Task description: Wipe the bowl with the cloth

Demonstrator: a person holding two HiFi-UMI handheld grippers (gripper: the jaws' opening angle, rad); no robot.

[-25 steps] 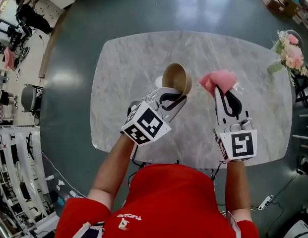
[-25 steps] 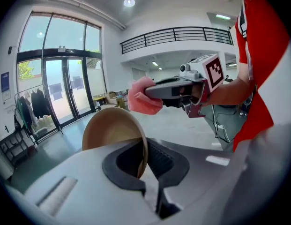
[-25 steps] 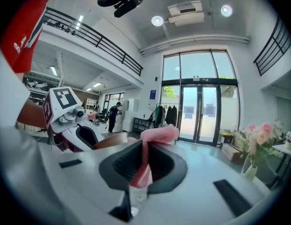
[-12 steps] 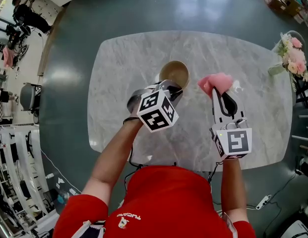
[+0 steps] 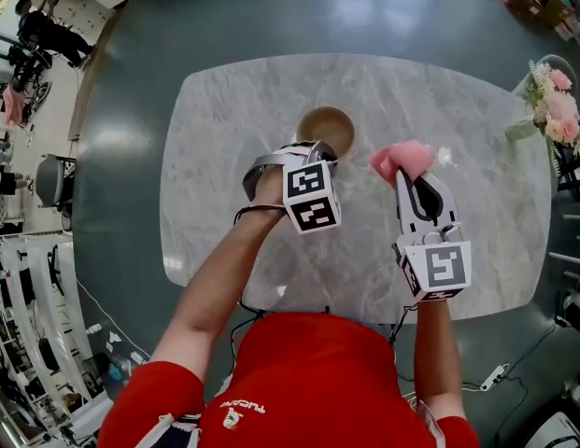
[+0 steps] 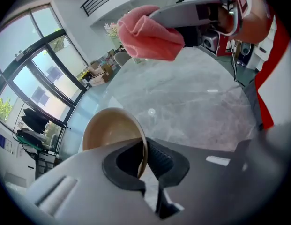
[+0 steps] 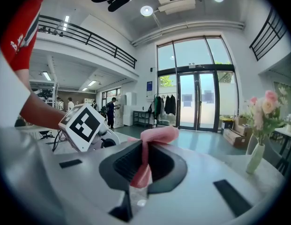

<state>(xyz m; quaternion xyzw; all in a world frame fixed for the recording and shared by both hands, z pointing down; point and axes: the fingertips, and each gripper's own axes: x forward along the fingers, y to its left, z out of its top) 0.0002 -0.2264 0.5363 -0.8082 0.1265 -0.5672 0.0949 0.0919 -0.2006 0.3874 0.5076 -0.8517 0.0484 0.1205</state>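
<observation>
Head view puts the bowl (image 5: 327, 127) just past the middle of the table (image 5: 224, 119), its tan mouth turned up toward the camera. My left gripper (image 5: 319, 155) comes in from the near side and meets the bowl at its near rim. In the left gripper view I read the grip clearly: the jaws are almost fully together, with the thin wall of the bowl pinched between the two dark pads, one pad inside the rim and one outside. In that view the bowl leans, its hollow facing left and up. I cannot tell whether its base touches the marble or is lifted clear of it

My right gripper (image 5: 413, 177) sits to the right of the bowl, pointing toward the far side, and it has the cloth (image 5: 402, 160). In the right gripper view the jaws are closed on a fold of the pink cloth, which runs down between the pads and bunches out past the tips in a soft lump. Cloth and bowl are near each other but apart; a strip of bare marble shows between them in the head view. From the left gripper view the cloth hangs above the table, beyond the bowl and higher than its rim

A vase of flowers (image 5: 549, 101) stands by the right end of the table, well apart from both grippers. The person's red shirt (image 5: 318, 381) fills the near edge of the head view, both forearms reaching out over the marble
</observation>
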